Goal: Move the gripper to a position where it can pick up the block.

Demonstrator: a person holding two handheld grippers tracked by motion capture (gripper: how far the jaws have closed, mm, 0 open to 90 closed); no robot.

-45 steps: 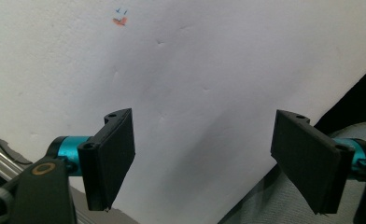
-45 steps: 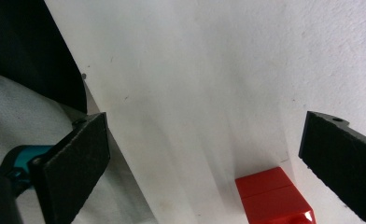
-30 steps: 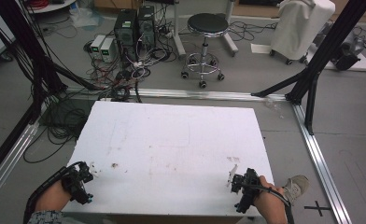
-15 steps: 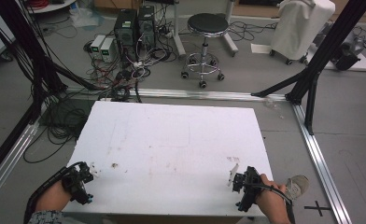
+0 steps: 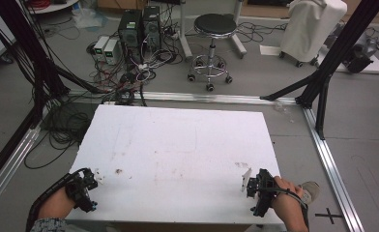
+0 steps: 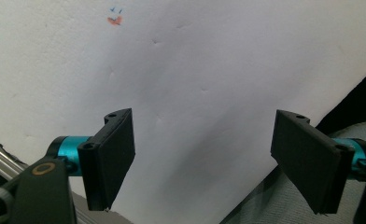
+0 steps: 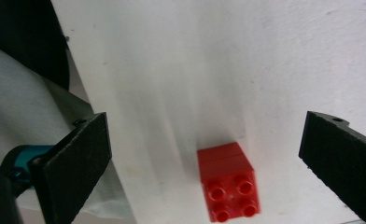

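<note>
High view: the left claw (image 5: pixel 88 186) sits at the near left corner of the white worktop (image 5: pixel 178 145), held by a hand (image 5: pixel 57 203). The right claw (image 5: pixel 255 186) sits at the near right corner, held by the other hand (image 5: pixel 286 205). In the left gripper view the left claw's jaws are wide apart with nothing between them. In the right gripper view the right claw's jaws are wide apart too, and a small red brick (image 7: pixel 228 182) rests on the worktop between them, touching neither. The worktop has small marks (image 5: pixel 118 171) and lots of bare room. Beyond its far edge stand a black stool (image 5: pixel 211 43), tangled cables (image 5: pixel 129 77) and a grey floor (image 5: pixel 361 125).
</note>
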